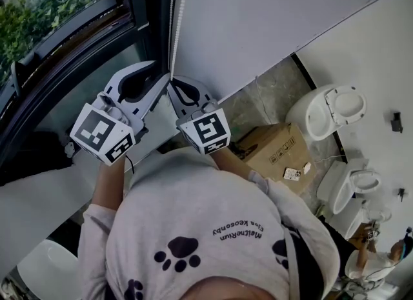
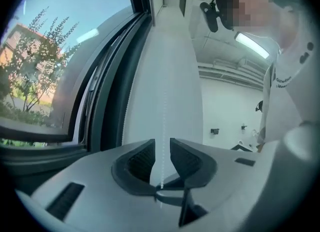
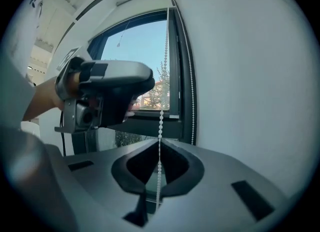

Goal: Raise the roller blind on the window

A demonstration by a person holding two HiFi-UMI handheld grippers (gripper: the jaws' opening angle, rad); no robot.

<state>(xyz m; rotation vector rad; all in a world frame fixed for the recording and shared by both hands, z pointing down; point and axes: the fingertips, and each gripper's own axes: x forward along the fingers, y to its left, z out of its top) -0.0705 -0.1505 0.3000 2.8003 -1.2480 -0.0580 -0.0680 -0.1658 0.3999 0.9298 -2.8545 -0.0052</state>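
While held level at dark-framed glass window [image 1: 58, 8], beside plain white wall [image 1: 277, 15]: grey plastic left gripper [image 2: 162, 148] higher, jaws apart, gripping nothing; grey plastic right gripper [image 3: 160, 145] lower, pinched tight on thin white bead chain [image 3: 161, 118] hanging along frame, passing free between left jaws.

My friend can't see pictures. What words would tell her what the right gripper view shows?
The right gripper has its jaws shut on a white bead chain that hangs down in front of a window. The left gripper is higher up on the left, and a white wall fills the right side.
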